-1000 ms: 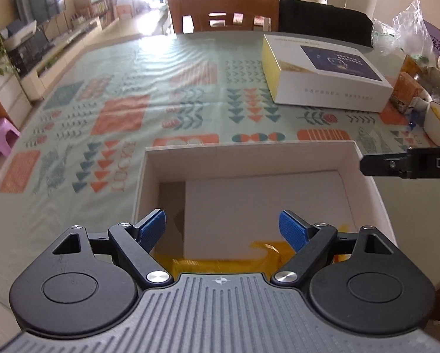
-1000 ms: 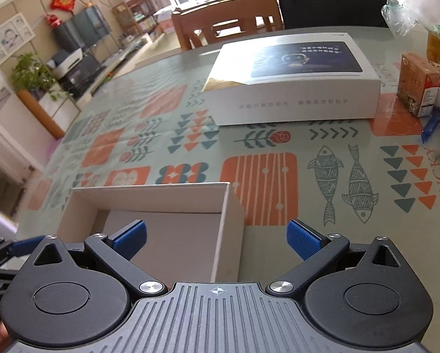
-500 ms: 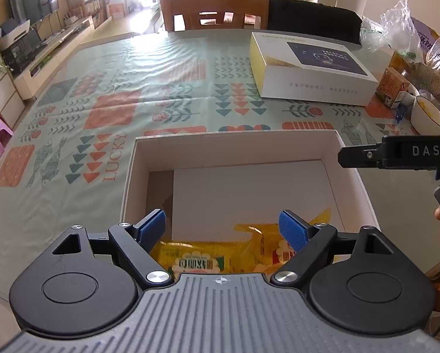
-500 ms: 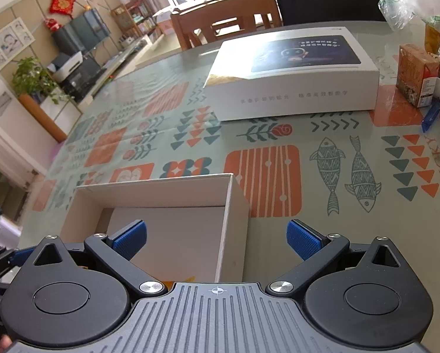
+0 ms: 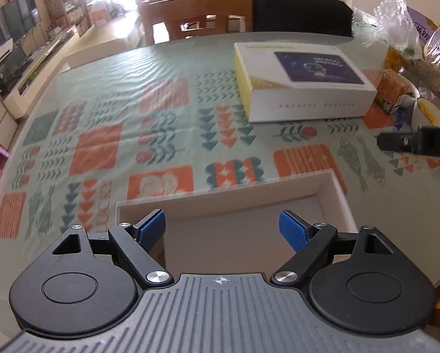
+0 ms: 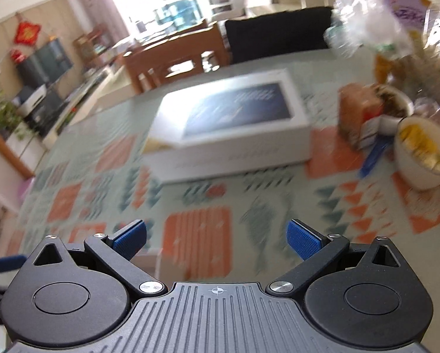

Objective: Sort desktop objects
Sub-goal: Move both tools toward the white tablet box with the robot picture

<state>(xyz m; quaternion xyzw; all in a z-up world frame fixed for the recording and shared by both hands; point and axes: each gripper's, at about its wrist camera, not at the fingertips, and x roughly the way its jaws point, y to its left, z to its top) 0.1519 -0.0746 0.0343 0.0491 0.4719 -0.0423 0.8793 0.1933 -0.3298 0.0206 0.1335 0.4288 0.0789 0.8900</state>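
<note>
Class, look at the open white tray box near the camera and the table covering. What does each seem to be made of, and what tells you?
Open white tray box: probably matte cardboard; thin, straight walls with crisp folded corners and no shine.
Table covering: likely printed cloth under clear glossy plastic or glass; window glare spreads over its pattern, with faint ripples. Which one is unclear.

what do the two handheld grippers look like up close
Both match: the left gripper and right gripper have black linkage arms with silver pivot screws, round black side housings, a ribbed grey body with a small crosshair mark, and textured blue pads.
</note>
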